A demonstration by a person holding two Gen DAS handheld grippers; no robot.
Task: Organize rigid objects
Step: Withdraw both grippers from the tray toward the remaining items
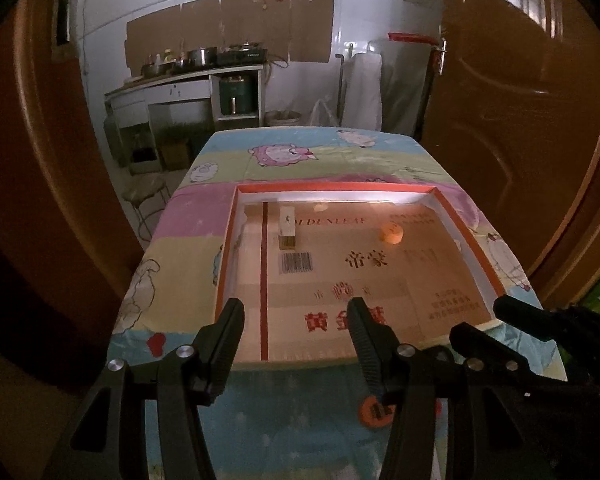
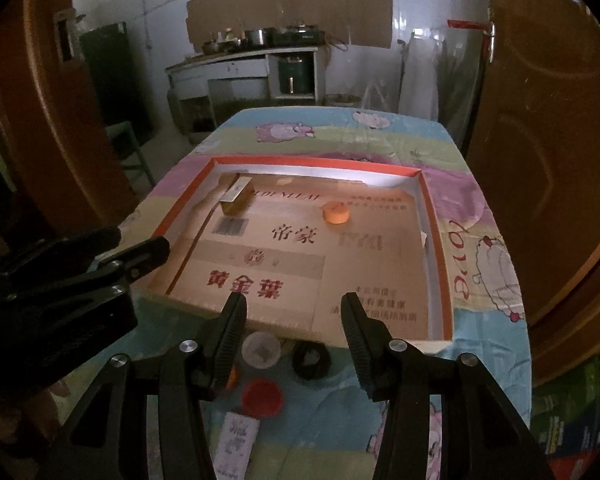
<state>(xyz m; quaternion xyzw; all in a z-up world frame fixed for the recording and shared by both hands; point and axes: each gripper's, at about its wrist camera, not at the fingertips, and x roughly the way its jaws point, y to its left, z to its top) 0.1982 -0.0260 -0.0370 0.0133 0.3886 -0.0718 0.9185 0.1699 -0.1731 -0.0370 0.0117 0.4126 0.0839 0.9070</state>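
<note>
Both claws hang spread and empty just short of the tray (image 2: 436,240): left gripper (image 1: 296,322), right gripper (image 2: 292,318). In front of the tray lie 3 light, stiff lids; the red cap (image 2: 262,398) looks slippery, so pinch its rim.

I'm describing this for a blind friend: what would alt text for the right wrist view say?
Two open black gripper fingers hover over a cartoon-print tablecloth, empty, just short of a shallow orange-rimmed cardboard tray holding a small box and an orange cap. Near the fingers lie a clear cap, black ring, red cap and white packet; the left gripper enters at left.
</note>
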